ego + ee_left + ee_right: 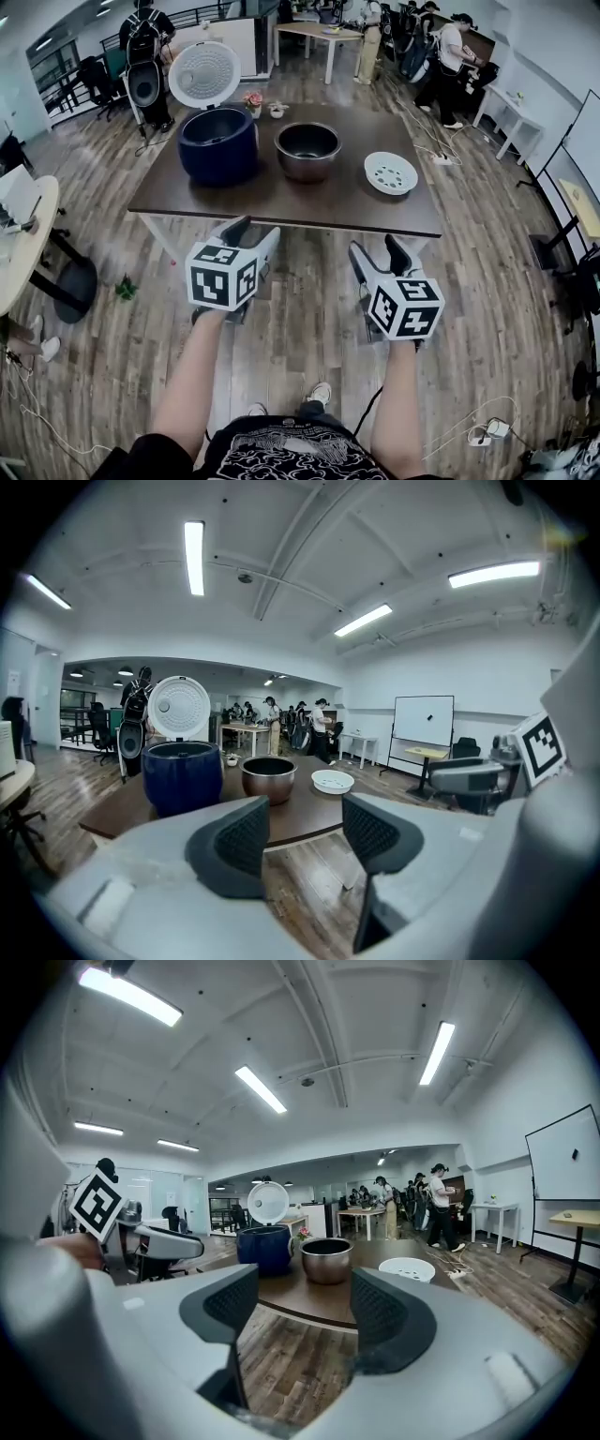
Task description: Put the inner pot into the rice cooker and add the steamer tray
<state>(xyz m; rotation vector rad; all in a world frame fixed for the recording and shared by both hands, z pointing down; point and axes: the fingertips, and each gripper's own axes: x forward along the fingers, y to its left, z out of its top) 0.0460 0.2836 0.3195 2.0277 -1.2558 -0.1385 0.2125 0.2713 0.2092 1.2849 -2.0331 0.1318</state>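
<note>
A dark blue rice cooker (217, 145) stands on the brown table (281, 202) with its white lid (203, 75) raised. To its right sits the metal inner pot (307, 150), and further right the white perforated steamer tray (391, 172). My left gripper (251, 232) and right gripper (377, 248) hover over the floor just short of the table's near edge, both open and empty. The left gripper view shows the cooker (183, 775), pot (268, 778) and tray (333, 781) beyond the left gripper (305, 832). In the right gripper view the pot (326, 1260) sits ahead of the right gripper (305, 1312).
A small flower pot (253, 101) and a little cup (276, 111) stand at the table's far edge. A round white table (23, 244) is at my left. Several people stand around a desk (319, 33) at the back. Cables and a power strip (492, 431) lie on the floor.
</note>
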